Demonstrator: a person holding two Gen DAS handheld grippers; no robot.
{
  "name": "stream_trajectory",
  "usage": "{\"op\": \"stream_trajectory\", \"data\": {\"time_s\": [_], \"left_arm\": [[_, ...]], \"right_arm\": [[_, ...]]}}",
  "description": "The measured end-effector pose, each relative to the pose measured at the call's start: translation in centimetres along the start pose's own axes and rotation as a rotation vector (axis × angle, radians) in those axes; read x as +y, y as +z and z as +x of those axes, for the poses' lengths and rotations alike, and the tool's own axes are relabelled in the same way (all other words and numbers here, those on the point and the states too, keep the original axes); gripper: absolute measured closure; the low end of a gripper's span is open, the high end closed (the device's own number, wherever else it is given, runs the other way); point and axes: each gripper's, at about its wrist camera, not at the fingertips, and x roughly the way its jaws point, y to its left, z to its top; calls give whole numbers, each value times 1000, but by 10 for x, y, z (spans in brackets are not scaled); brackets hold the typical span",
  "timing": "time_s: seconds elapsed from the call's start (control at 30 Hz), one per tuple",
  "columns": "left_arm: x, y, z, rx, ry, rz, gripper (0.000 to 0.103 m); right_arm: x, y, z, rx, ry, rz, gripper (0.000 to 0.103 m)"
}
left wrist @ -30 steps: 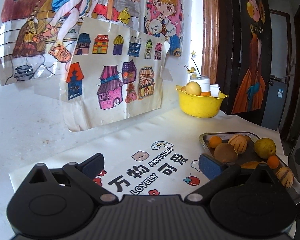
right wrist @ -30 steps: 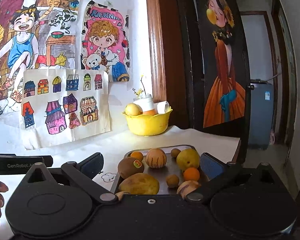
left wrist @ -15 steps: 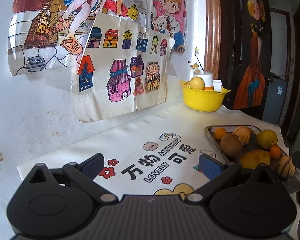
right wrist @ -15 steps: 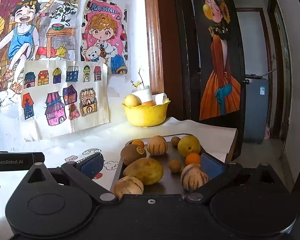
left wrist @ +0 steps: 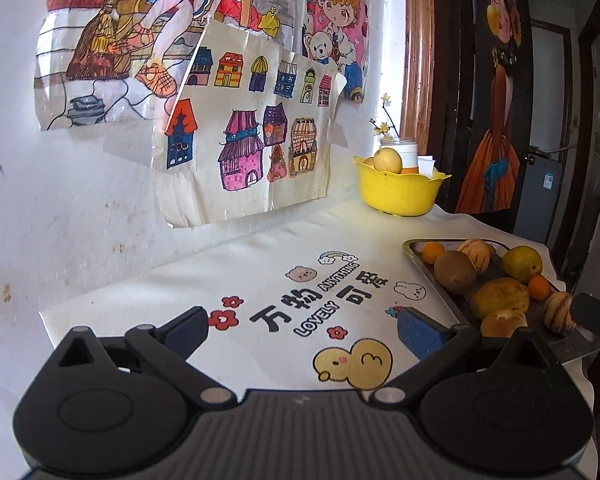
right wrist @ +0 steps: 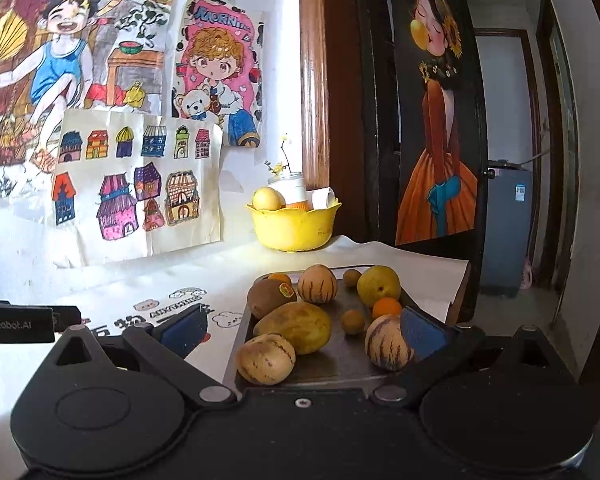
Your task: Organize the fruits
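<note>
Right wrist view is filled by a flat grey metal tray (right wrist: 340, 364) on which brown, yellow, orange and striped fruits (right wrist: 296, 326) are gathered, probably for sorting into the yellow plastic bowl (right wrist: 294, 228) beyond the tray. Right gripper (right wrist: 304, 330) is held released over the tray's near edge; left gripper (left wrist: 302, 330), also released, hovers left of the tray. The bowl's contents are partly hidden.
</note>
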Motion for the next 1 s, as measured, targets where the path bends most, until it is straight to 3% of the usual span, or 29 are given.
{"op": "stream_trajectory", "data": {"time_s": [0.43,1.0], "left_arm": [[24,-21,-14,-7,-38,-84,0],[32,-39,-29,-26,-36,-58,0]], "right_arm": [[11,-16,-15,-19,15,-14,1],[26,-36,-26,-34,38,-59,1]]}}
